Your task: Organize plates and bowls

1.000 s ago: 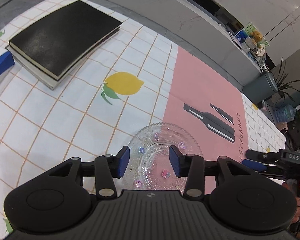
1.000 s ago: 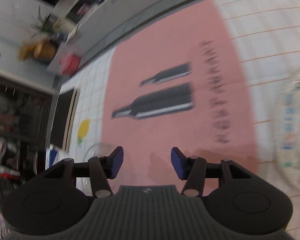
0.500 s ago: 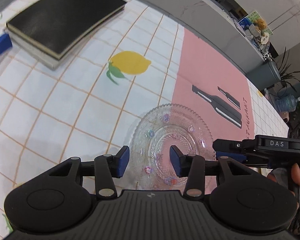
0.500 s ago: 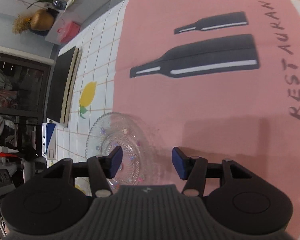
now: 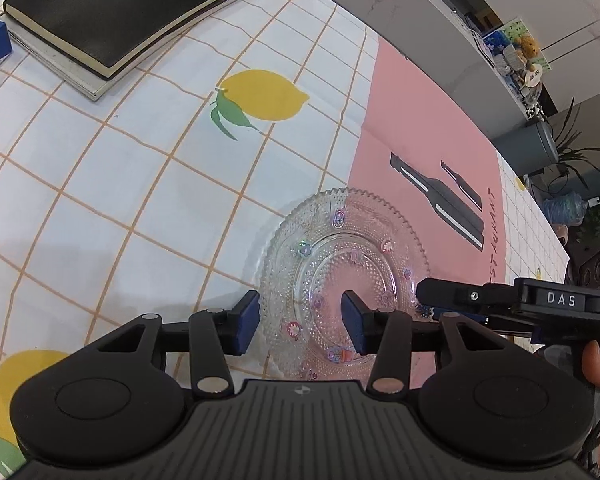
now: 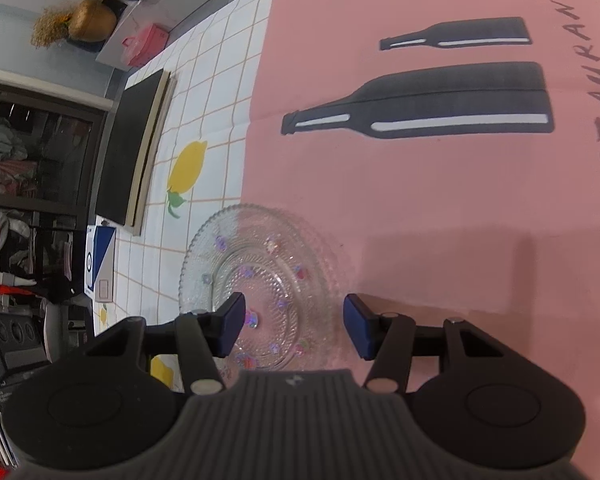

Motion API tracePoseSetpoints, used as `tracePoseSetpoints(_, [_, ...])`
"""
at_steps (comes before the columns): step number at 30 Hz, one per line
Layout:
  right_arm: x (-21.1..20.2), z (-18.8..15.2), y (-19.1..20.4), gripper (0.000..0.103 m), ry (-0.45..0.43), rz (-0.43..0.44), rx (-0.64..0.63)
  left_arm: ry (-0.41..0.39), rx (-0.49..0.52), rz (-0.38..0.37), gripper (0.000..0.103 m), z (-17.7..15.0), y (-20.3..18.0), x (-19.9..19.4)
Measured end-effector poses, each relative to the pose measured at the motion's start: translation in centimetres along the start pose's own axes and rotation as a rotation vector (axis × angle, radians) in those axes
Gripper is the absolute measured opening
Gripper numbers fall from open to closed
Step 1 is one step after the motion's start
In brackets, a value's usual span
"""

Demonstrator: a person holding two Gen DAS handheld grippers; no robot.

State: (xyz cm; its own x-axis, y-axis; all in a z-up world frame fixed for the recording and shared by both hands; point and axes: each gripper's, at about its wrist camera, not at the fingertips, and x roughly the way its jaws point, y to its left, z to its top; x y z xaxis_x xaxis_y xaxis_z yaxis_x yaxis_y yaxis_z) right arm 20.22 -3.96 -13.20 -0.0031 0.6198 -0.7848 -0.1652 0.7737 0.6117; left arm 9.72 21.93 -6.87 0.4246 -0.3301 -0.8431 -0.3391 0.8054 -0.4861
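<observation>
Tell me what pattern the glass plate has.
The clear glass plate has beaded texture, a scalloped rim and small coloured flowers; the left wrist view shows it best.

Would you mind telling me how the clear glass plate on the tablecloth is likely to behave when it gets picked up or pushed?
The glass plate looks rigid and probably breakable, being clear pressed glass. Its low, flat shape suggests it would slide on the tablecloth rather than tip or roll. The beaded surface and scalloped rim may help the grip, though glass could still be slippery.

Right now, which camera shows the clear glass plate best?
The left wrist view: the clear glass plate shows nearly its whole scalloped rim and flower decals, sharp and bright. In the right wrist view the plate looks duller, its near edge hidden behind the tool body.
</observation>
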Motion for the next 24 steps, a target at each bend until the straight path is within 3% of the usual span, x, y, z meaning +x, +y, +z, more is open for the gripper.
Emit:
tracePoseSetpoints(5, [0.3,-0.3,0.9,0.062,-0.006,-0.007,-0.028,-0.017,0.003,-0.016,0.052,-0.2,0.0,-0.2])
tracePoseSetpoints(7, [0.3,-0.4,1.2,0.051,-0.025,-0.041,-0.054,-0.031,0.007,-0.001,0.049,-0.3,-0.1,-0.2])
tracePoseSetpoints(10, [0.1,-0.4,1.0,0.031,-0.047,-0.089,-0.059,-0.05,0.022,0.049,0.029,-0.3,-0.3,-0.3])
tracePoseSetpoints(15, [-0.1,-0.5,1.0,0.02,-0.061,-0.093,-0.068,-0.058,0.036,0.079,0.027,-0.2,-0.4,-0.4])
tracePoseSetpoints(19, [-1.4,-0.3,0.7,0.004,-0.124,-0.036,-0.055,-0.076,0.002,0.068,0.027,0.0,0.1,-0.9])
tracePoseSetpoints(21, [-2.1,-0.3,0.6,0.004,-0.141,0.004,-0.042,-0.083,-0.024,0.048,0.027,0.1,0.4,-1.1])
tracePoseSetpoints(24, [-2.9,-0.3,0.5,0.003,-0.162,-0.002,-0.039,-0.093,-0.04,0.021,0.021,0.2,0.3,-1.3])
